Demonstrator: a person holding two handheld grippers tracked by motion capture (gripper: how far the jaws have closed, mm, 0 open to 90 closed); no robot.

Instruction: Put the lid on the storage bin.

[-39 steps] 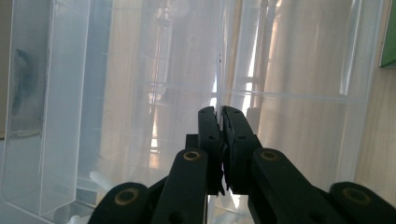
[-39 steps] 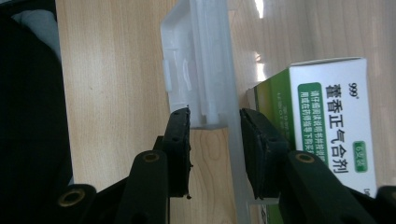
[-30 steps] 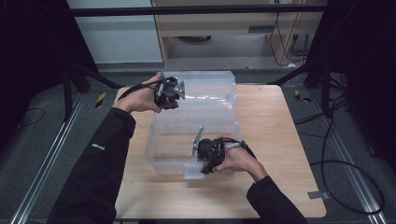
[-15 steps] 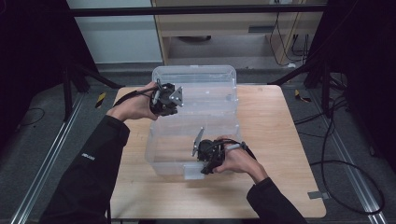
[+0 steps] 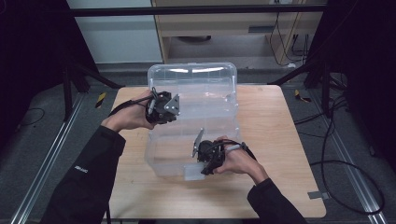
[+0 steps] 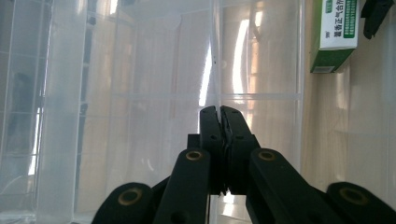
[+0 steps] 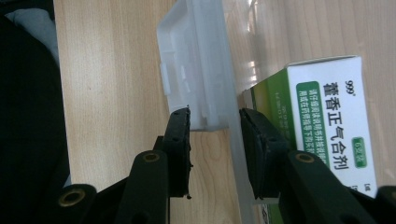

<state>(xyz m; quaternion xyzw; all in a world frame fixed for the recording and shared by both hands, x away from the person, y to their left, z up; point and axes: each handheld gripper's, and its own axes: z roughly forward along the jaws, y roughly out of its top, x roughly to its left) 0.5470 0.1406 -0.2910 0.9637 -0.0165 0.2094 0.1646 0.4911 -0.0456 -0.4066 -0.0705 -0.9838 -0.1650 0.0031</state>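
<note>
A clear plastic storage box (image 5: 158, 161) stands on the wooden table (image 5: 280, 140). Its clear lid (image 5: 201, 77) is tilted up over the far half. My left gripper (image 5: 173, 106) is at the lid's left side, and in the left gripper view it (image 6: 219, 110) is shut on the lid's thin edge (image 6: 215, 70). My right gripper (image 5: 201, 167) is at the box's front wall. In the right gripper view it (image 7: 215, 119) is shut across the front wall and its white latch (image 7: 196, 70). A green and white medicine carton (image 7: 322, 116) lies inside the box.
Wooden cabinets and cables lie beyond the table's far edge. Bare tabletop shows to the right of the box and along the front. A metal floor rail (image 5: 42, 172) runs along the left side. The carton (image 6: 337, 32) shows through the plastic in the left gripper view.
My left gripper has moved toward the person with the lid's edge in it, and the lid's far edge now shows higher. The right gripper has not moved.
</note>
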